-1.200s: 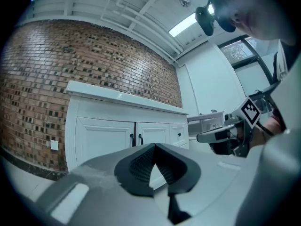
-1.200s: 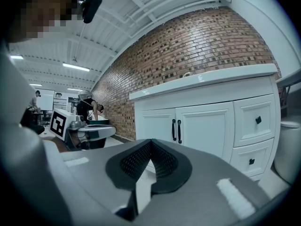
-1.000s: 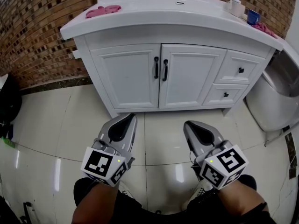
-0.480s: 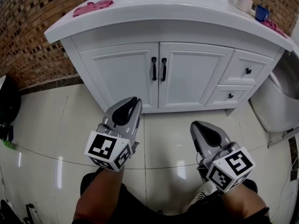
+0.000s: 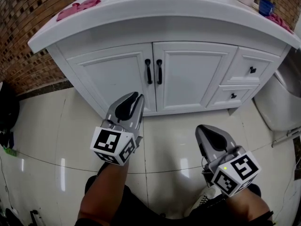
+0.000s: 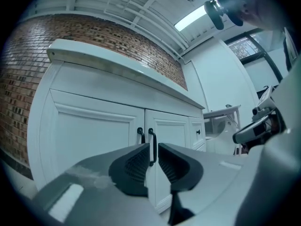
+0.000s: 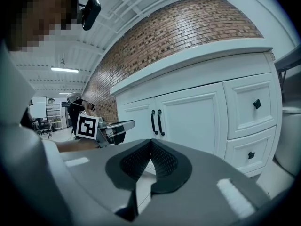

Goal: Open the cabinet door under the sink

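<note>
Head view: my left gripper [image 5: 135, 98] is stretched forward, tip just below the closed left cabinet door [image 5: 113, 76], jaws open just a narrow slit, nothing in them. Meanwhile my right gripper [image 5: 204, 131] hangs well back from that door, jaws pressed together. Compared to a second ago, the left one's crept closer to the door's black handle [image 5: 148, 71].

Grey left gripper [image 5: 135, 97] and right gripper [image 5: 203, 129], black-and-white marker cubes [image 5: 112, 144]

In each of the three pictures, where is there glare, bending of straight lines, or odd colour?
Head view: the shiny floor shows bright lamp reflections, and the counter edge looks curved. Left gripper view: black corners, a dim bluish tone, the ceiling lamp washed out white. Right gripper view: the cabinet bulges outward; the mosaic at upper left is an added patch.
</note>
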`<action>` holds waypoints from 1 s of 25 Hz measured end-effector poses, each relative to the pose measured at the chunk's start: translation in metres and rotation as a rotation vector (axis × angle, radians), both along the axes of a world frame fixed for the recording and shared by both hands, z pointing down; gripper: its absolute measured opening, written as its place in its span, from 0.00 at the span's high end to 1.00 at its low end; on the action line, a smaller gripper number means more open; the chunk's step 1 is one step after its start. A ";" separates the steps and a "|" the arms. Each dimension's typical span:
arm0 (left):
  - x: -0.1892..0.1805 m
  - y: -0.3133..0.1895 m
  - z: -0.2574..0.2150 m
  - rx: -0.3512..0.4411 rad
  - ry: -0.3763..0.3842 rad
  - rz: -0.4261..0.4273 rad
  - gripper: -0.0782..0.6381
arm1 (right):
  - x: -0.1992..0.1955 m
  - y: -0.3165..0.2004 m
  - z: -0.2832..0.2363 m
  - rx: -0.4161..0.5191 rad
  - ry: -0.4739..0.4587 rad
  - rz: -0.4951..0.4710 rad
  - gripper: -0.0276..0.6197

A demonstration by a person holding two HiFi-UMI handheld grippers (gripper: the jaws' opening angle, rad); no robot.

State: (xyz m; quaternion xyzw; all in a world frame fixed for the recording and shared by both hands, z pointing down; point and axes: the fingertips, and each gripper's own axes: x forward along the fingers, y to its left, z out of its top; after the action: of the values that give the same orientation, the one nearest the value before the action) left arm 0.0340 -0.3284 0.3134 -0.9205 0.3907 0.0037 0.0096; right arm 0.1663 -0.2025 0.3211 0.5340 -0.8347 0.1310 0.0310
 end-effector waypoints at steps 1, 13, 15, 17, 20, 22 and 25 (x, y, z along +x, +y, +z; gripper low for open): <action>0.002 -0.004 0.001 0.004 -0.004 -0.002 0.82 | 0.002 -0.001 0.001 -0.002 -0.002 0.004 0.95; 0.028 -0.055 0.017 0.005 -0.017 -0.011 0.79 | 0.017 -0.021 0.017 -0.041 0.006 0.022 0.95; 0.028 -0.063 0.018 0.006 -0.011 -0.020 0.79 | 0.021 -0.023 0.021 -0.047 0.010 0.028 0.95; 0.028 -0.071 0.018 0.004 0.000 -0.031 0.78 | 0.027 -0.024 0.022 -0.052 0.014 0.039 0.95; 0.031 -0.080 0.019 0.004 0.009 -0.039 0.77 | 0.034 -0.024 0.023 -0.053 0.018 0.052 0.95; 0.033 -0.084 0.021 0.007 0.006 -0.039 0.77 | 0.037 -0.024 0.024 -0.058 0.022 0.059 0.95; 0.035 -0.087 0.022 0.011 0.011 -0.038 0.78 | 0.040 -0.026 0.026 -0.064 0.027 0.062 0.95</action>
State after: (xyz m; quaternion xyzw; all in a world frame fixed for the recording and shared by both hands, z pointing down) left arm 0.0694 -0.4150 0.3350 -0.9129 0.4079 0.0107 0.0125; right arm 0.2068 -0.2284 0.3475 0.5600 -0.8127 0.1513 0.0551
